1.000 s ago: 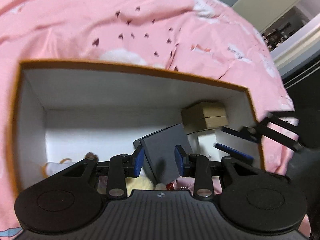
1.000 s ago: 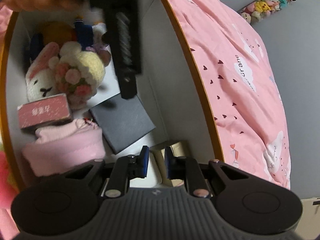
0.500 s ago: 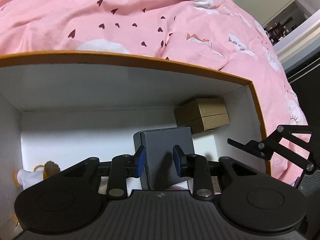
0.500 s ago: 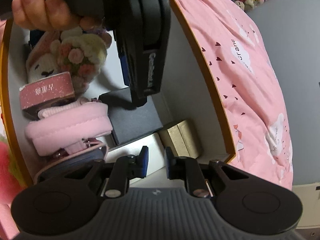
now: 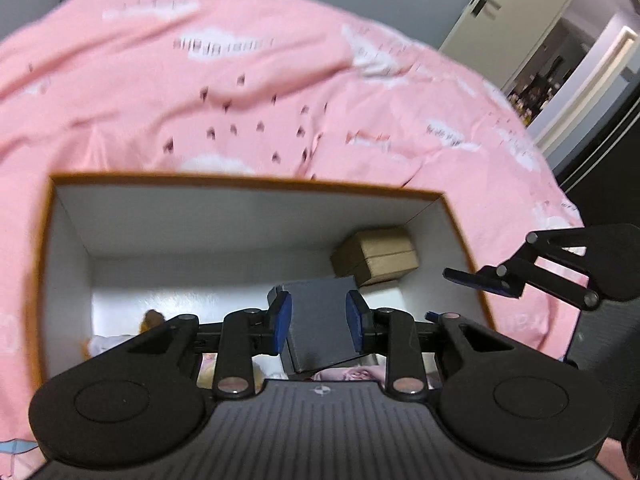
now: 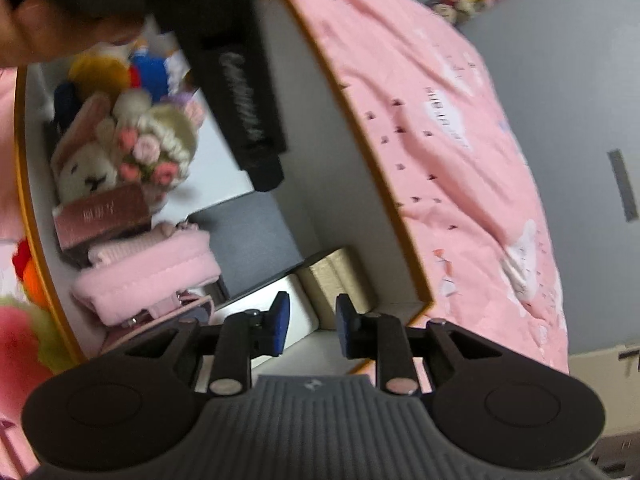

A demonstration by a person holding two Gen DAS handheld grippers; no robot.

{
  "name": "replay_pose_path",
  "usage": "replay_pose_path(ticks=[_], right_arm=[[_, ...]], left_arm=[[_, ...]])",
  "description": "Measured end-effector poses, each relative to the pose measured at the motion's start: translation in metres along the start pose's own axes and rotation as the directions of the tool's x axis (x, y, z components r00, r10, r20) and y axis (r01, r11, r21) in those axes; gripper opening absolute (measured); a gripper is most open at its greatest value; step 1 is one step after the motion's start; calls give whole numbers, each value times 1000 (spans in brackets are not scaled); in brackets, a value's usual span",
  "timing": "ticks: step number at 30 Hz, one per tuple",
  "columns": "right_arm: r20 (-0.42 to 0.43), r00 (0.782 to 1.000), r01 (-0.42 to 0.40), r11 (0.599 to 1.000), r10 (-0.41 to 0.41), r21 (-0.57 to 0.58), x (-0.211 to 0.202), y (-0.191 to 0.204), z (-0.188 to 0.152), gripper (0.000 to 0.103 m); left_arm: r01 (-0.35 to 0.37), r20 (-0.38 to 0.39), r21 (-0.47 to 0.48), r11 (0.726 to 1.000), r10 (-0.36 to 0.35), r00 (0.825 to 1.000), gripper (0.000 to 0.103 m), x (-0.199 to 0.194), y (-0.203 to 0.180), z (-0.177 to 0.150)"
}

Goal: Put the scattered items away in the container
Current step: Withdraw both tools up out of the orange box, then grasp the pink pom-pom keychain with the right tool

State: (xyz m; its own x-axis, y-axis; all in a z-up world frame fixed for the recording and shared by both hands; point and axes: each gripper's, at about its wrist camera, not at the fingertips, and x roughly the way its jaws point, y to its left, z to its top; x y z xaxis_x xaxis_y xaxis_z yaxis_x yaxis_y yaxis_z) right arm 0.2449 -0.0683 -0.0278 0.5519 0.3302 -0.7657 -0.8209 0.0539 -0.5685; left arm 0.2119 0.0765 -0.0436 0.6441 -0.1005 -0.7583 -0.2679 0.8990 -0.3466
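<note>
covering bed, pink quilt (image 5: 280,92); grey wall (image 6: 560,64).

The left wrist camera sits just behind the left tongs (image 5: 319,322) and looks steeply down over them into the white-walled box (image 5: 224,216), with the pink bedspread (image 5: 240,92) and a doorway beyond. The right wrist camera looks down past the right tongs (image 6: 309,322) from the box's corner (image 6: 420,300) and along its length, close to the contents. Both views share the box interior: the dark grey box (image 5: 320,332) (image 6: 248,236) and the tan box (image 5: 378,254) (image 6: 340,276). Each camera also catches the other tool: the right tongs (image 5: 480,282) at the left view's edge.
</note>
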Motion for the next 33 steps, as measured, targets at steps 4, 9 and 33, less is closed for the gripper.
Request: replay_pose_path(ticks=[4,9,33], right_arm=[[65,997,26,992,-34,121,-29,0,-4,32],[168,984,10,957,-61,291,-67,8,-15,35],[224,975,-195,542,14,817,-122,106,-81,59]], left_arm=[[-8,79,52,999,4,997,33,-31,-12,-10],[-10,143,121,993,-8,990,36,-64,-25,-29],[40,63,295,955,-61,996,51,-113,-35,-139]])
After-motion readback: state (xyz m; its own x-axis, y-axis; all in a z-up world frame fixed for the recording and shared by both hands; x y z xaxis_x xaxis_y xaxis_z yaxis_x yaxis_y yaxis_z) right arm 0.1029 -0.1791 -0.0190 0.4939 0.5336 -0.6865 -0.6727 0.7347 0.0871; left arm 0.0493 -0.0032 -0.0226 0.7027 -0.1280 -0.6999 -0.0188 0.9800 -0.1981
